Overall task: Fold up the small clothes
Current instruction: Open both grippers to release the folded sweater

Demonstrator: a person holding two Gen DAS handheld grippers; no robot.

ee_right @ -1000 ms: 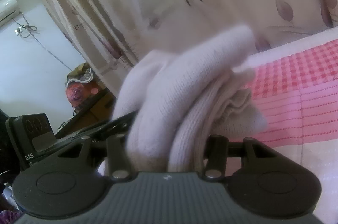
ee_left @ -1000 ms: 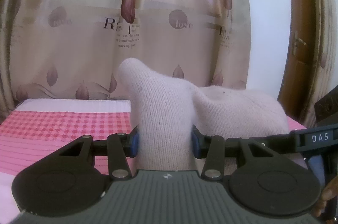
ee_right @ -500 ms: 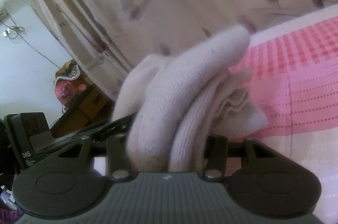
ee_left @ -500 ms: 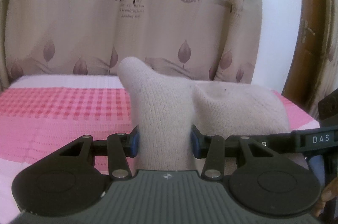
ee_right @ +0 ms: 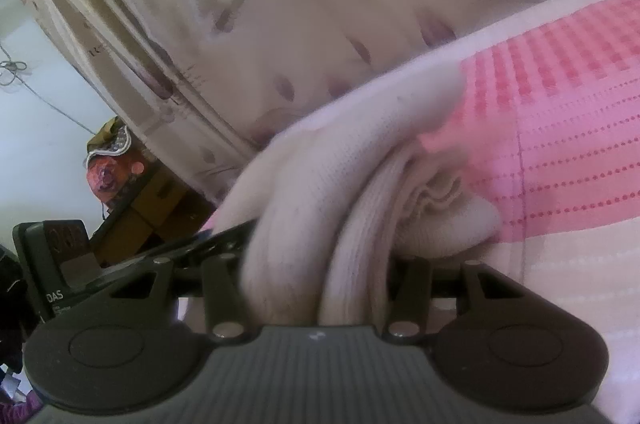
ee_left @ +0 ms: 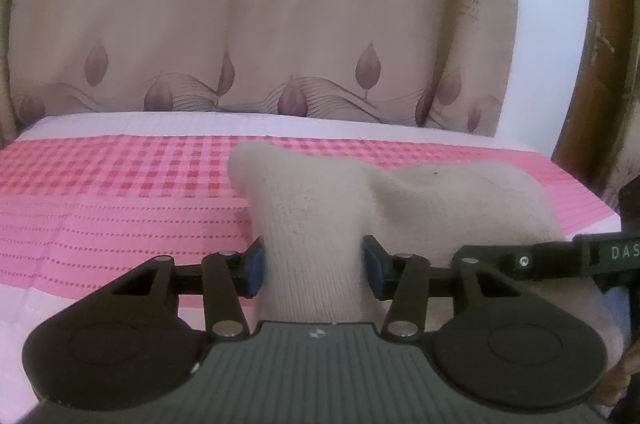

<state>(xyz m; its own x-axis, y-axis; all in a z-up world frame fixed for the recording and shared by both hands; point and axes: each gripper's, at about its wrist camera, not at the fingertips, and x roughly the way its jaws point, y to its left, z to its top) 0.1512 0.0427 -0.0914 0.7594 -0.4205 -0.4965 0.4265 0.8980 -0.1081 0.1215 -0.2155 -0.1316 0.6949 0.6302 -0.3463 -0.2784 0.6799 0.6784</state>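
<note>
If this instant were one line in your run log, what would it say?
left gripper: shut on white knit sock | right gripper: shut on same sock | sock bunched above pink checked bedcover

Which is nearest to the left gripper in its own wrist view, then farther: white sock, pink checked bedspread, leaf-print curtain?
1. white sock, clamped in the left gripper.
2. pink checked bedspread, beneath and ahead.
3. leaf-print curtain, behind the bed.

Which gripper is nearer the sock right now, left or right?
Neither: both are on it. The left gripper has its blue pads clamped on one part of the white sock; the right gripper pinches bunched folds of it above the pink bedspread.
</note>
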